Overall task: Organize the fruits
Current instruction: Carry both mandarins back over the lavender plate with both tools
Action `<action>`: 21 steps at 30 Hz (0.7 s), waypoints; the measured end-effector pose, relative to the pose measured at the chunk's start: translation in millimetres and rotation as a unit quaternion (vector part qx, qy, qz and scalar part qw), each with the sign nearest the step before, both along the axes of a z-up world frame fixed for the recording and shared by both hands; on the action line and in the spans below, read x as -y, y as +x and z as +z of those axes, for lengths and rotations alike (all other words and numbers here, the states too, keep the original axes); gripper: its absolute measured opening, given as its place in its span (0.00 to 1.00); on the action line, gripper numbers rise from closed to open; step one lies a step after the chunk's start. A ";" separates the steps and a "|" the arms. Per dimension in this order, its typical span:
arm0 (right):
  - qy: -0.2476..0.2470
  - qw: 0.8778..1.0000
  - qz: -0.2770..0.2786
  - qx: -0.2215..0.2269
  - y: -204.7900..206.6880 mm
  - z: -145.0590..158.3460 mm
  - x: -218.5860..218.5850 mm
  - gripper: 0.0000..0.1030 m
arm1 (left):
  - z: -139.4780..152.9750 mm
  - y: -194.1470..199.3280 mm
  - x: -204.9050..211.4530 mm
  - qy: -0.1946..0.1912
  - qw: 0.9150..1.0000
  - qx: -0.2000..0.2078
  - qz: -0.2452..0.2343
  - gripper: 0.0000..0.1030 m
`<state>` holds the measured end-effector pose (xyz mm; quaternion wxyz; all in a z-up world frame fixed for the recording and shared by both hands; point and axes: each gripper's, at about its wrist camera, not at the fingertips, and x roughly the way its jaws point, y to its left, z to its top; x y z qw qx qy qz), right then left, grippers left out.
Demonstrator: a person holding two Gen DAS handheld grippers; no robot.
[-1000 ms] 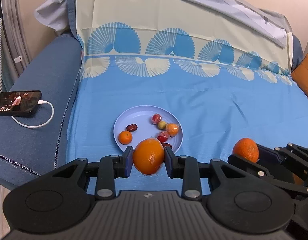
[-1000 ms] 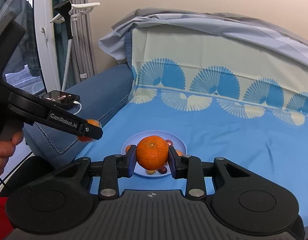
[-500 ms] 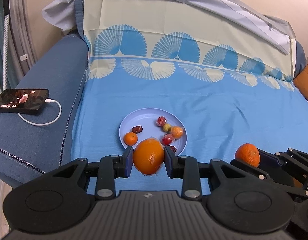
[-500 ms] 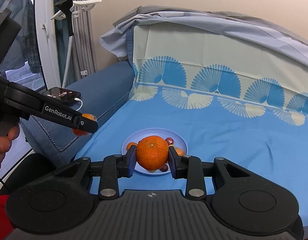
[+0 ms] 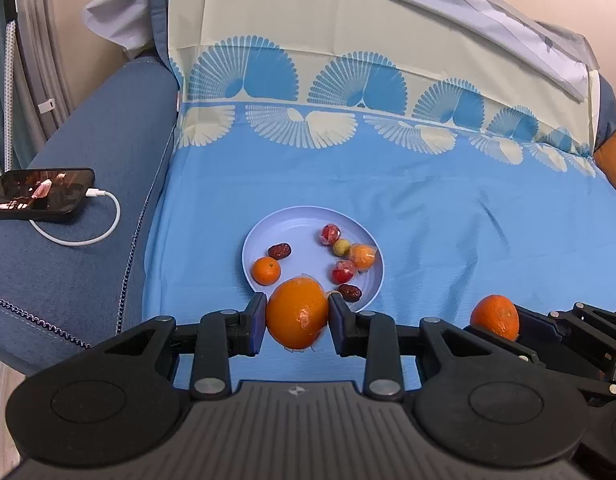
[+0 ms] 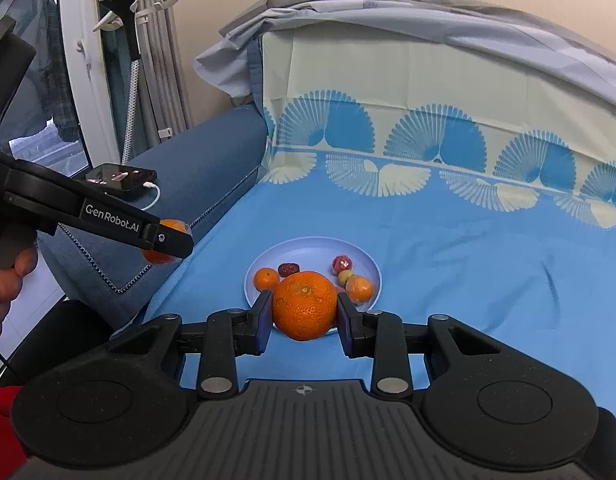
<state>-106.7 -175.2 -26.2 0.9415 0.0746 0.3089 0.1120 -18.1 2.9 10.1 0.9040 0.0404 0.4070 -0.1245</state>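
Observation:
My left gripper is shut on a smooth wrapped orange, held above the near rim of a pale blue plate. My right gripper is shut on a rough orange, held in front of the same plate. The plate holds a small tangerine, dark dates, red wrapped fruits, a small yellow-green fruit and a wrapped orange fruit. The right gripper's orange shows at the right of the left wrist view. The left gripper shows at the left of the right wrist view.
The plate sits on a blue patterned sheet over a sofa. A phone on a white charging cable lies on the blue armrest at left. An orange cushion is at the far right. A window and curtain stand left.
Both grippers have drawn back and up a little with their oranges held; the plate appears farther off and more centred in both views.

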 end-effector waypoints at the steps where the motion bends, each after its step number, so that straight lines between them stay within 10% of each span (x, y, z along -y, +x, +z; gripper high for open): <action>1: 0.001 1.000 -0.001 -0.003 1.7 -1.3 0.0 0.34 | -0.8 1.2 0.1 0.001 1.000 -0.001 0.000 0.35; 21: 0.001 0.999 0.004 -0.046 51.7 -24.9 -3.9 0.34 | -24.0 57.9 -0.6 0.007 0.999 -0.034 0.005 0.35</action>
